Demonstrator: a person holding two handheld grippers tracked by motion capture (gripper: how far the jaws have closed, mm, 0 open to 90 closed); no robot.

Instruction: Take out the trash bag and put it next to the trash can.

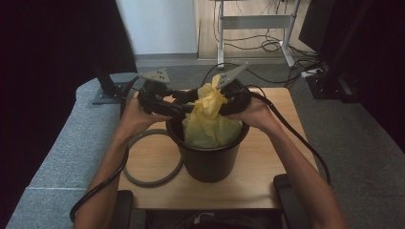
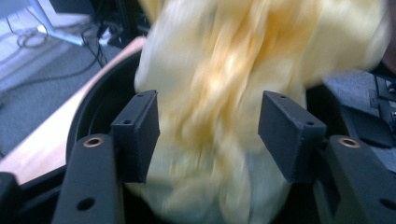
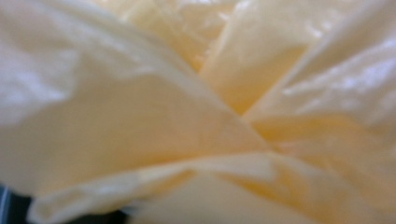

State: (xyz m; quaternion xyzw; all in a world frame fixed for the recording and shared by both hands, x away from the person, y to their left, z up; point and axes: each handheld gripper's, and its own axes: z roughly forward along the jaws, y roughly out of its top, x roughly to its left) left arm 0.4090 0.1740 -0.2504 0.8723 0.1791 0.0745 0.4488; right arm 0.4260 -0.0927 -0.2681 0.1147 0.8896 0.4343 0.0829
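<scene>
A grey ring (image 1: 152, 160) of rubbery cord lies flat on the near left part of the pale wooden desk (image 1: 267, 176), its right arc passing just beside the base of a black round plastic bin (image 1: 208, 160). The bin stands upright near the middle of the desk. A crumpled yellow plastic bag (image 1: 208, 119) sits inside it, the lower part filling the bin's mouth and the upper part gathered into a twisted neck that rises above the rim.

The two hands meet over the bin, one on each side of that neck. The left tool (image 1: 184, 106) reaches in from the left; in the left gripper view its two black jaws stand apart with the blurred yellow bag (image 2: 219, 107) between them, and the pads do not clearly press on it. The right tool (image 1: 224, 102) comes in from the right at the neck; the bag (image 3: 196, 112) lies tight against its camera, and whether its jaws are clamped cannot be told.

Beyond the desk lies grey carpet.
</scene>
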